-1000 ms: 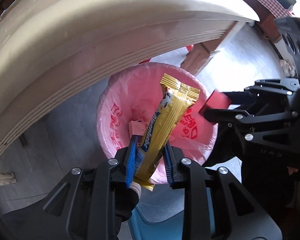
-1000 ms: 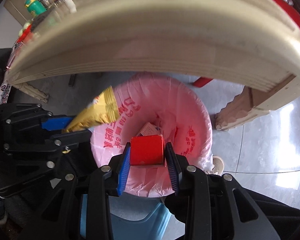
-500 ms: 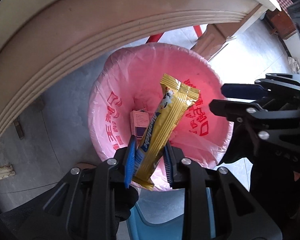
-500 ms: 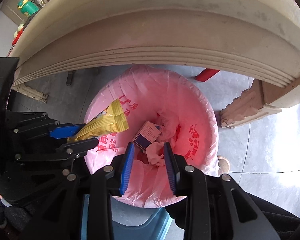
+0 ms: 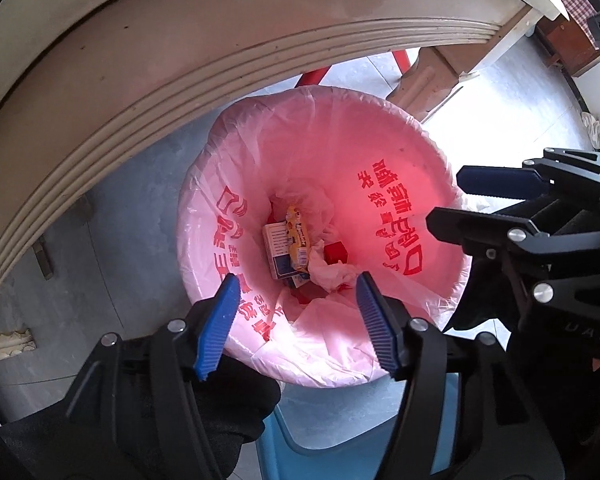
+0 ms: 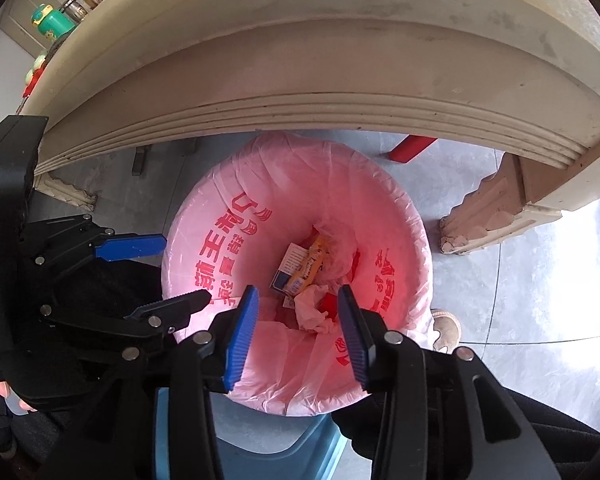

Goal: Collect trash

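Note:
A bin with a pink liner (image 5: 396, 148) (image 6: 204, 216) stands on the floor under the table edge. At its bottom lie a yellow snack wrapper (image 5: 297, 232) (image 6: 314, 258), a blue-and-white small box (image 5: 278, 250) (image 6: 290, 266), a red box (image 5: 336, 253) (image 6: 329, 302) and crumpled tissue (image 5: 332, 274) (image 6: 312, 312). My left gripper (image 5: 296, 326) is open and empty above the bin's near rim. My right gripper (image 6: 296, 336) is open and empty above the near rim too. Each gripper shows from the side in the other's view.
The cream table edge (image 5: 180, 60) (image 6: 320, 60) arches just above the bin. A carved table leg (image 6: 496, 208) stands at the right. A blue stool (image 5: 340, 440) (image 6: 268, 448) is below the grippers. Bottles and jars (image 6: 64, 4) stand on the table, far left.
The right gripper opened first and dropped the red box into the bin. Then the left gripper opened and the yellow wrapper fell in. Both grippers moved closer over the bin.

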Motion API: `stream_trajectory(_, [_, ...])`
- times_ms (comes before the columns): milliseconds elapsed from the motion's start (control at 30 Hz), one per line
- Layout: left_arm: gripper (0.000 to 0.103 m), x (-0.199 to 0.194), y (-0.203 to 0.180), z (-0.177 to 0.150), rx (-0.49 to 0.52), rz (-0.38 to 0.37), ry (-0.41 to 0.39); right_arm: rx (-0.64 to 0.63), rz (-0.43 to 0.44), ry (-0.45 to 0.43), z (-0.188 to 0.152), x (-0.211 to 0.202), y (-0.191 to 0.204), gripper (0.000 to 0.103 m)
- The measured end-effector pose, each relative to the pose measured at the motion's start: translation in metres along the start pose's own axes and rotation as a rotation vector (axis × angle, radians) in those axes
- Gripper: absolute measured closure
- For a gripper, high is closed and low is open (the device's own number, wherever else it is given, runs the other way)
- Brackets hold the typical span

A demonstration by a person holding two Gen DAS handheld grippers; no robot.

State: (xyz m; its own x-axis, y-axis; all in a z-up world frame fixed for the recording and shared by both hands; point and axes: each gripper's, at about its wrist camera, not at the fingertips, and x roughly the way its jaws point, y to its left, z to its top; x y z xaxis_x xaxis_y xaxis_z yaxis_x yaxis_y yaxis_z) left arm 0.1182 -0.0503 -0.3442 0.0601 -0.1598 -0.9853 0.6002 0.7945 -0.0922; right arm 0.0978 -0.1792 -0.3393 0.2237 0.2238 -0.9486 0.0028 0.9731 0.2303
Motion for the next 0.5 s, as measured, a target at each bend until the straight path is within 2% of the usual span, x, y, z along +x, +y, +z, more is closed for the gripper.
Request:
stream_trajectory(200, [0.042,-0.016,0.001,-0.005,-0.011,0.035,-0.027,-0.006,0.003,-0.014,-0.002,-0.011,0.003,0.062])
stream_trajectory(367, [0.039,-0.061,0.002,-0.011,-0.057,0.083,-0.119,-0.022,0.008,-0.044,-0.005,-0.032,0.012,0.062])
stream_trajectory(500, [0.036,-0.094,0.007,-0.013,-0.117,0.077,-0.164,-0.039,0.015,-0.077,-0.007,-0.055,0.022,0.061])
